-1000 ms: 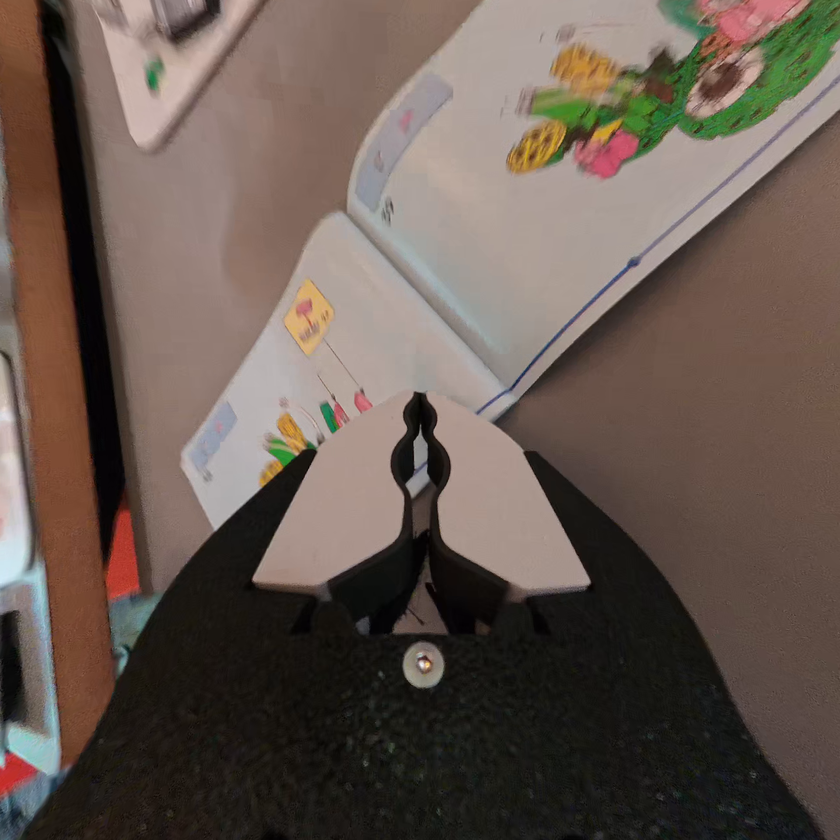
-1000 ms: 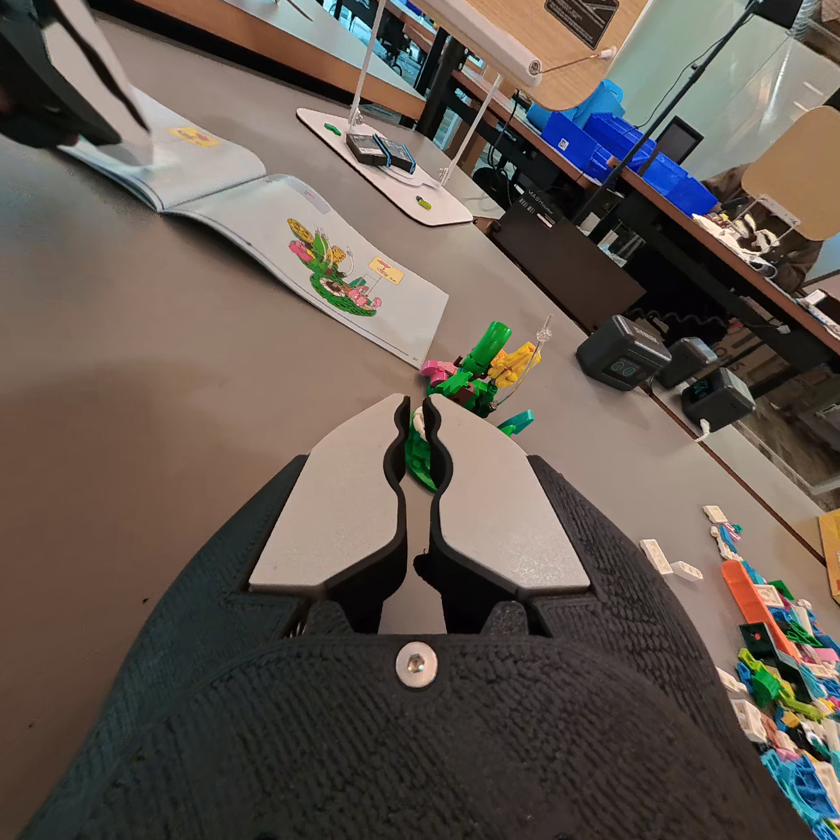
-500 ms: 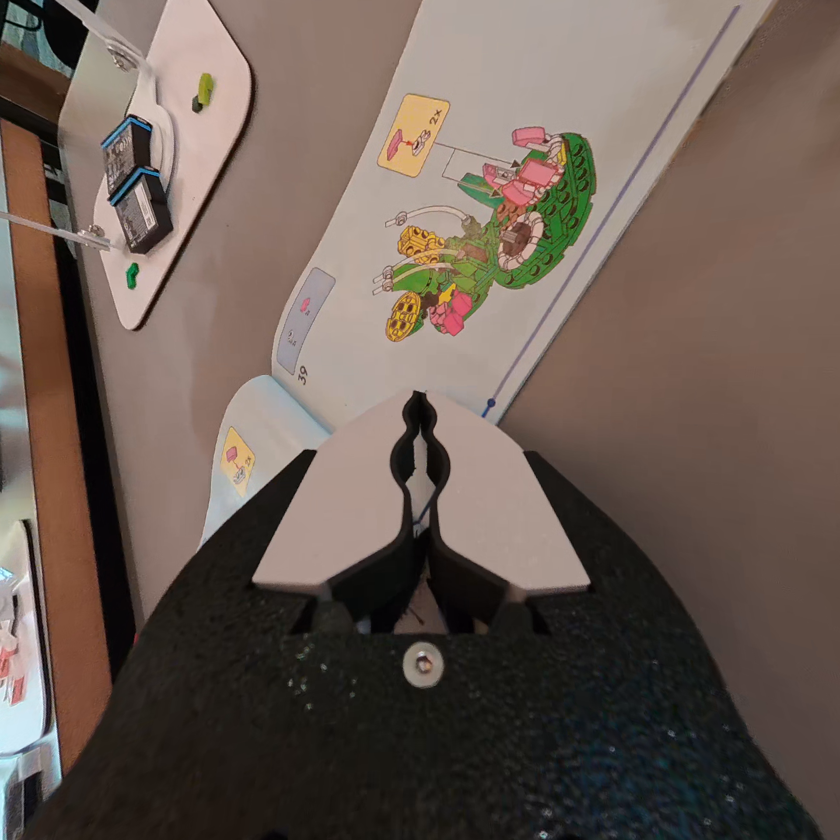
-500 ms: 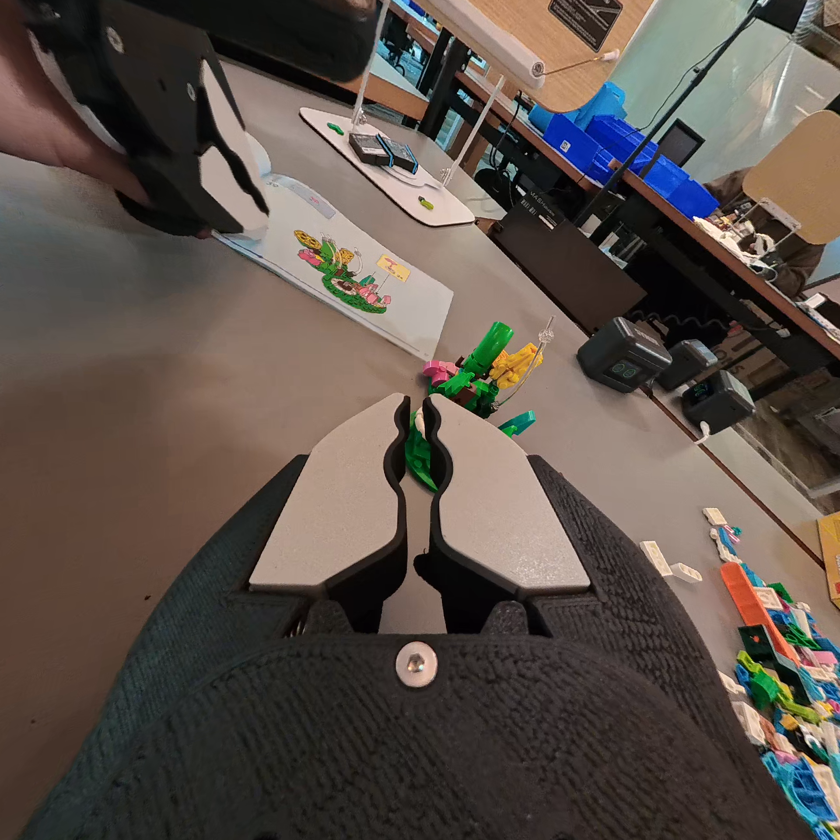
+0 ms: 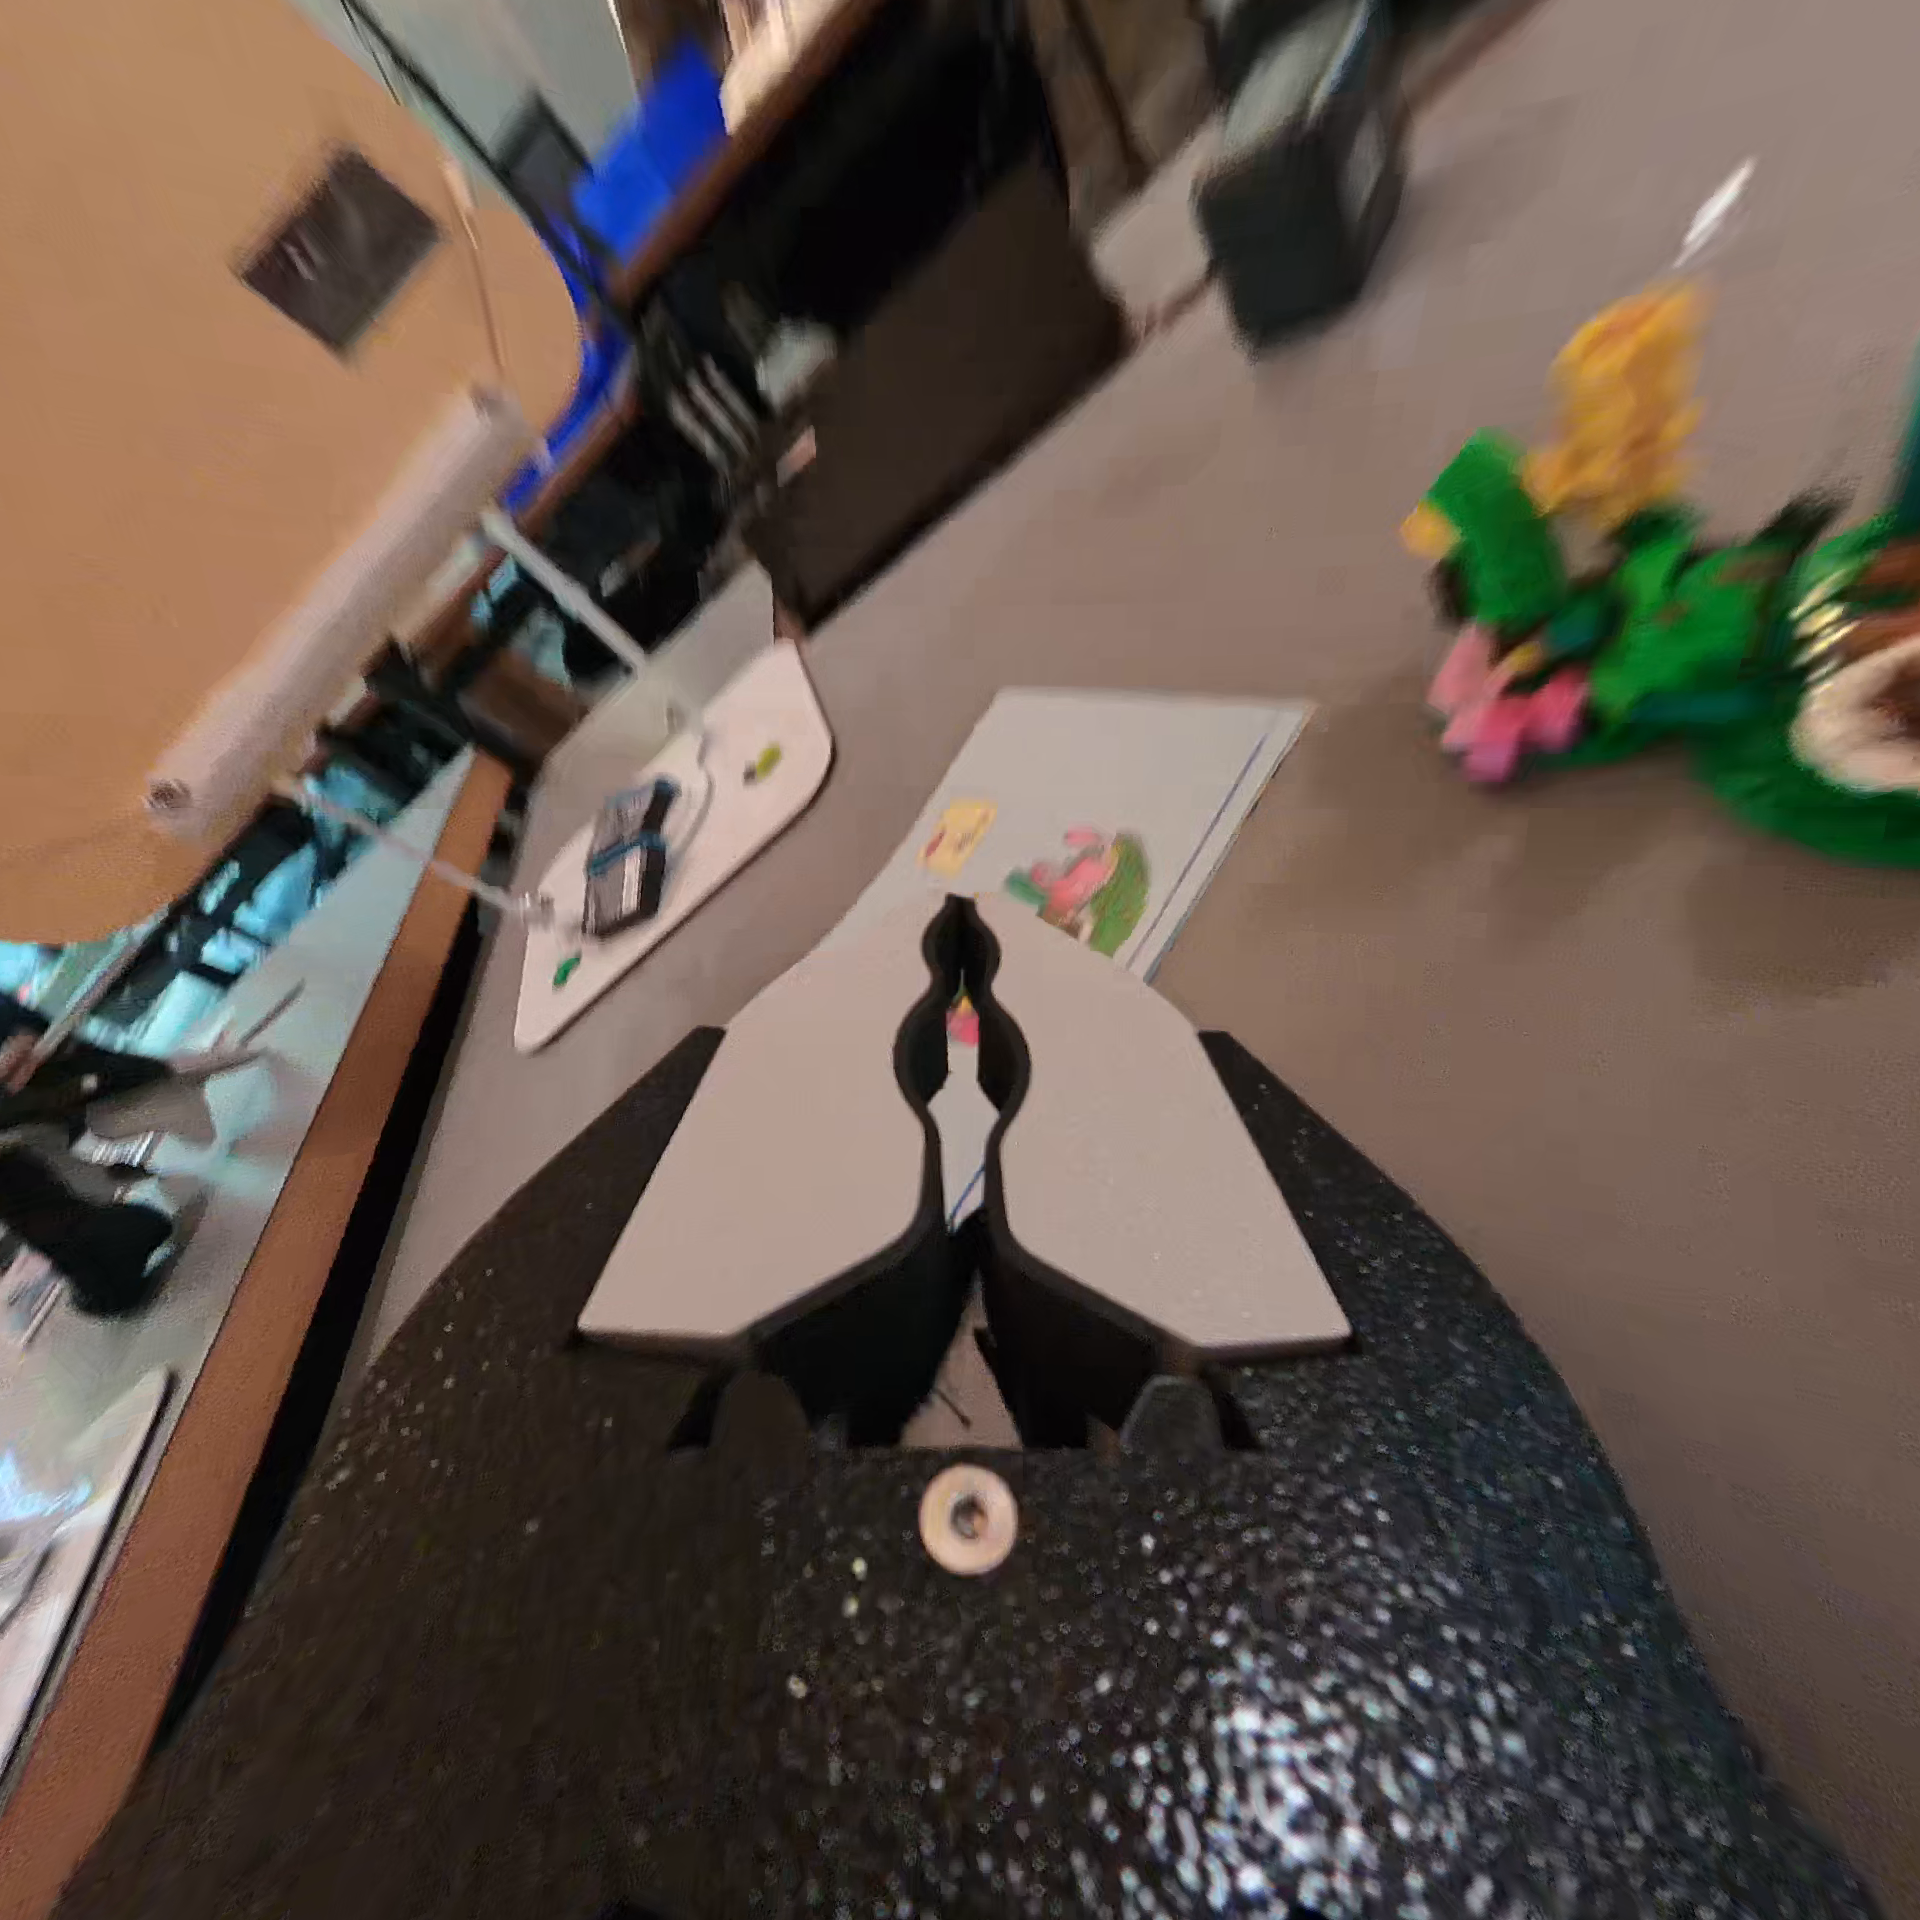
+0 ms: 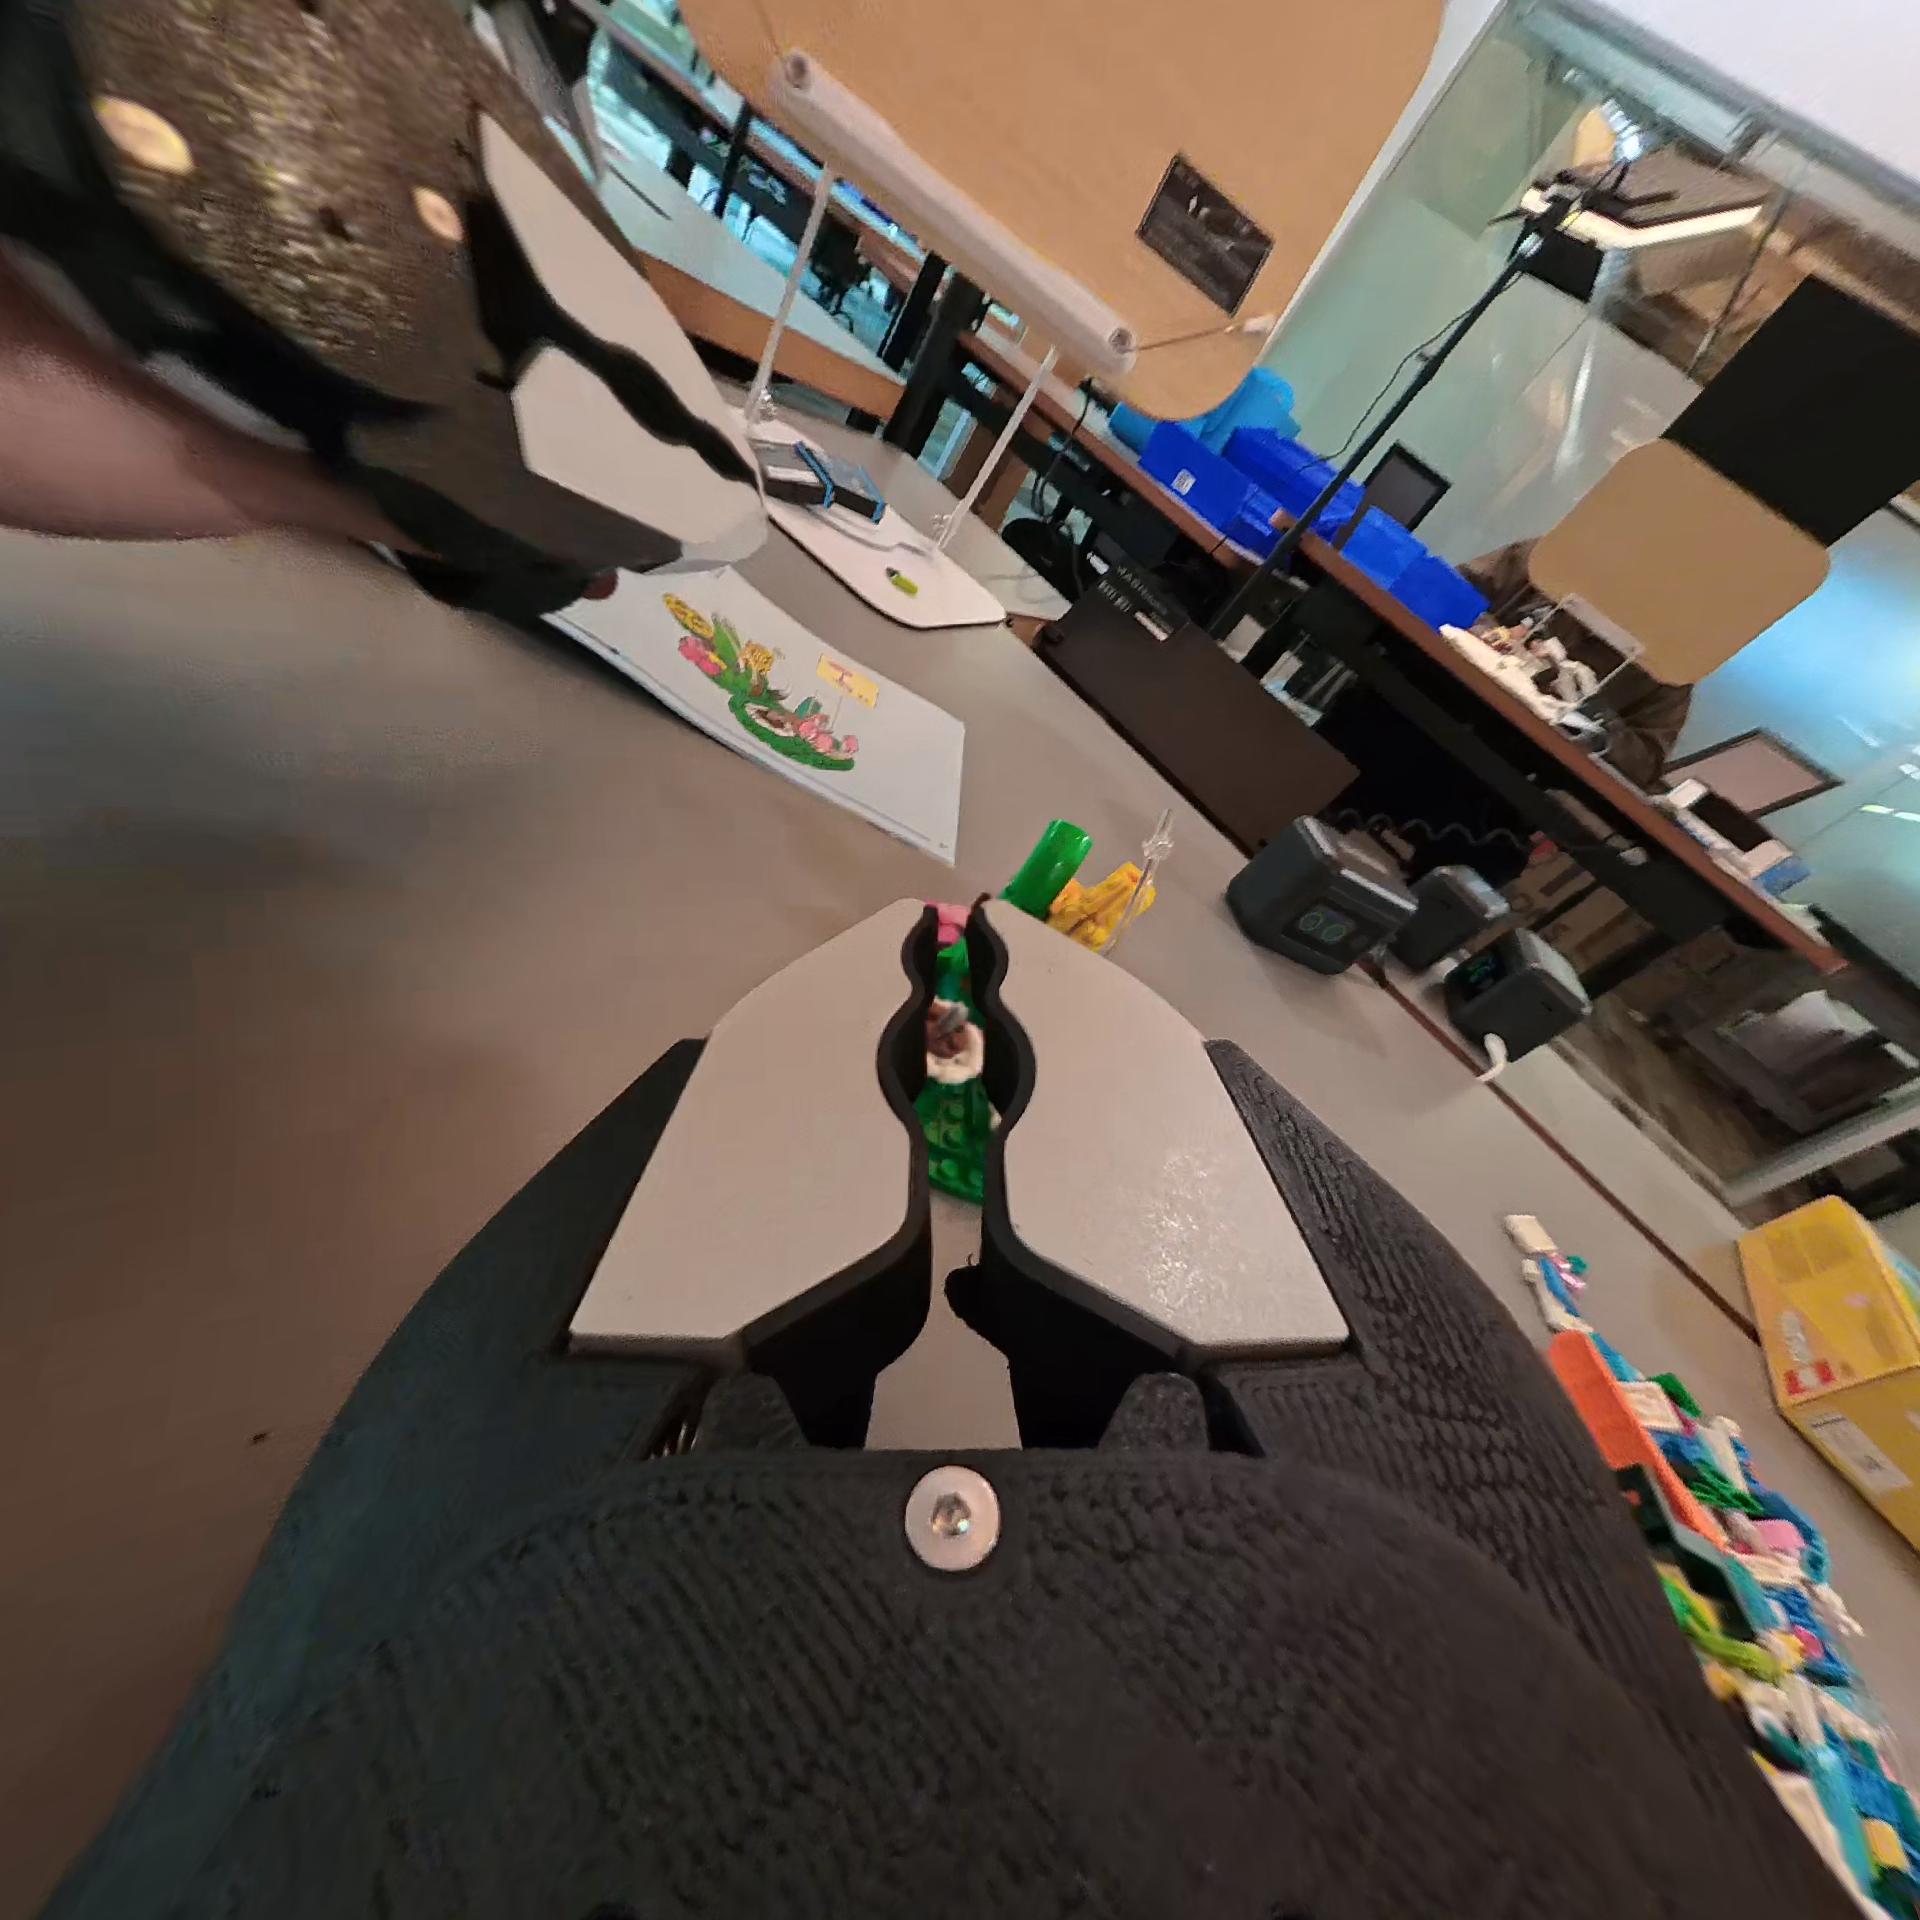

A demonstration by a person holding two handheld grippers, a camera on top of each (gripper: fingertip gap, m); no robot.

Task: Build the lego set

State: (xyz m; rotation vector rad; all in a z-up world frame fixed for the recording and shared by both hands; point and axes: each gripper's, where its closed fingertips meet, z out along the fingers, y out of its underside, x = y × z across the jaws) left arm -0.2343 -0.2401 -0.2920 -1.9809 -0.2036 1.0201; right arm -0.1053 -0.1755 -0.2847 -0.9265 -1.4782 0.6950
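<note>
Lego model (image 5: 1704, 665) re-enters left wrist view as the closed, empty left gripper (image 5: 961, 920) lifts off the instruction booklet (image 5: 1101, 821); right gripper (image 6: 961, 914), nearly closed and empty, waits, suggesting building resumes.

A matte grey-brown worktop (image 6: 312, 935) carries an open white illustrated instruction booklet (image 6: 831, 727), a green, yellow and pink brick plant model (image 5: 1662, 665), a rounded white board (image 6: 914, 582), black boxes (image 6: 1320, 894), a yellow carton (image 6: 1829, 1320) and loose coloured bricks (image 6: 1745, 1558).
</note>
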